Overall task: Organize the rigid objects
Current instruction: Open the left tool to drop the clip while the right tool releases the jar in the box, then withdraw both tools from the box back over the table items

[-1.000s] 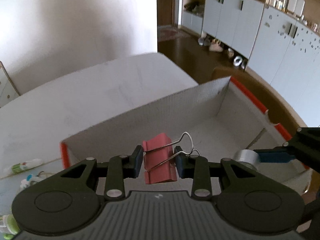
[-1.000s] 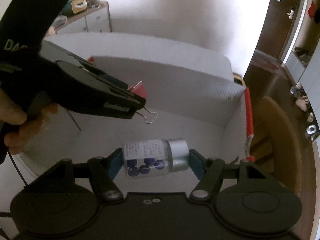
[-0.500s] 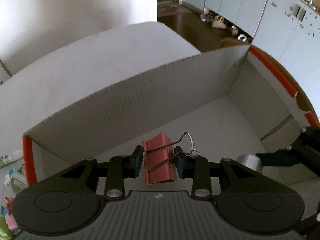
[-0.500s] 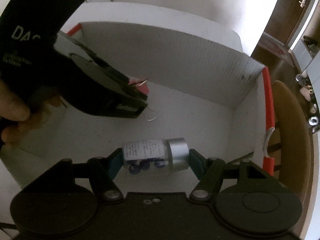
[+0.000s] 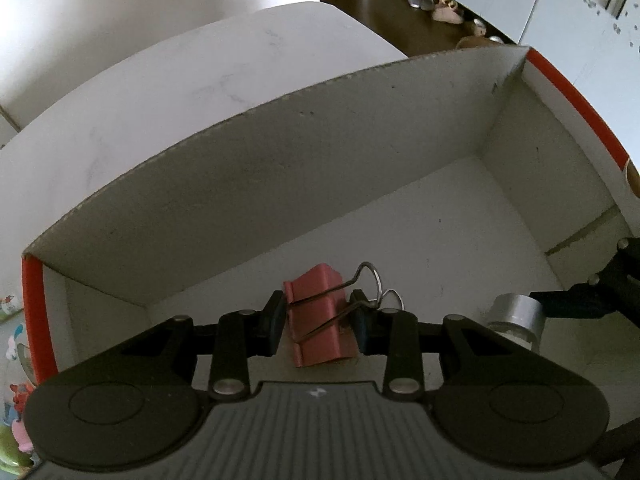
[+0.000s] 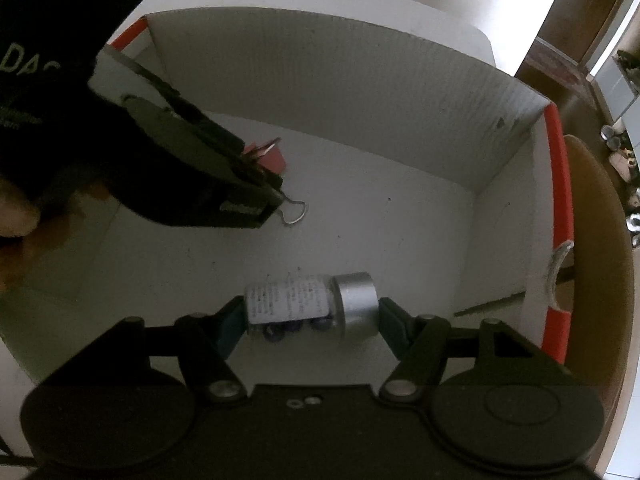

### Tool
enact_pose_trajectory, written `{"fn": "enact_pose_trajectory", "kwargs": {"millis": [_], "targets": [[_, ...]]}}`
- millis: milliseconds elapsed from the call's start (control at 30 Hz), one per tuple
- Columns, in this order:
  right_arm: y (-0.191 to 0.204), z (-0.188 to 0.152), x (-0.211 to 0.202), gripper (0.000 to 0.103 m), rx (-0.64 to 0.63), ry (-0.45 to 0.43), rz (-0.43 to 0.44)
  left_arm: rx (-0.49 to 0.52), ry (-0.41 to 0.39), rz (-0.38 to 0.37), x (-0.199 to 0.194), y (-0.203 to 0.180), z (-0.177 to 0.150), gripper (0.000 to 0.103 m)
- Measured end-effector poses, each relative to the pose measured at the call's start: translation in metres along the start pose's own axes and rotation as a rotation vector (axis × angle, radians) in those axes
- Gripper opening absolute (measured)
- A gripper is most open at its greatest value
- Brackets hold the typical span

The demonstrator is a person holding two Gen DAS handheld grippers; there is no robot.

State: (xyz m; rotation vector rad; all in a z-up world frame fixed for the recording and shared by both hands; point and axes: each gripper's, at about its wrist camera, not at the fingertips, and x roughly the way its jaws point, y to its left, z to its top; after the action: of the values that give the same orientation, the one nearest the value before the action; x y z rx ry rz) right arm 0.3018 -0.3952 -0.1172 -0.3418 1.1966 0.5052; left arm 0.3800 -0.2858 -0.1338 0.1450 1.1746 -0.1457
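My left gripper is shut on a pink binder clip with wire handles and holds it low inside a white cardboard box with red edges. My right gripper is shut on a small glass bottle with a silver cap, held sideways low over the box floor. The bottle's cap shows at the right of the left wrist view. The left gripper and the clip show at the left of the right wrist view.
The box stands on a white table. A wooden chair is beyond the box's right wall. Colourful items lie outside the box's left wall. White cabinets and shoes on the floor are far behind.
Both grippers have moved down into the box, each with its object still held. The box walls now rise around them.
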Motion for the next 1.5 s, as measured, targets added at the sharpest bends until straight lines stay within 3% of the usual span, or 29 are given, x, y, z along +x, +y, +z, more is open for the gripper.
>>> {"fn": "enact_pose_trajectory", "kwargs": {"millis": [167, 267, 333, 933, 1500], "targets": [[0.003, -0.003, -0.006, 0.08, 0.0, -0.013, 0.013, -0.001, 0.013, -0.004, -0.005, -0.003, -0.01, 0.037], [0.005, -0.005, -0.012, 0.081, -0.003, -0.028, 0.015, -0.007, 0.005, -0.007, -0.008, -0.005, -0.012, 0.059], [0.004, -0.008, -0.019, 0.085, -0.006, -0.052, 0.017, -0.006, -0.013, 0.0, -0.015, -0.004, -0.016, 0.065], [0.009, -0.022, -0.079, 0.086, 0.078, -0.279, 0.032, -0.119, -0.229, -0.027, -0.096, 0.028, -0.063, 0.065], [0.075, -0.027, -0.109, 0.088, 0.192, -0.437, 0.012, -0.135, -0.382, -0.056, -0.166, 0.084, -0.13, 0.065]]}}
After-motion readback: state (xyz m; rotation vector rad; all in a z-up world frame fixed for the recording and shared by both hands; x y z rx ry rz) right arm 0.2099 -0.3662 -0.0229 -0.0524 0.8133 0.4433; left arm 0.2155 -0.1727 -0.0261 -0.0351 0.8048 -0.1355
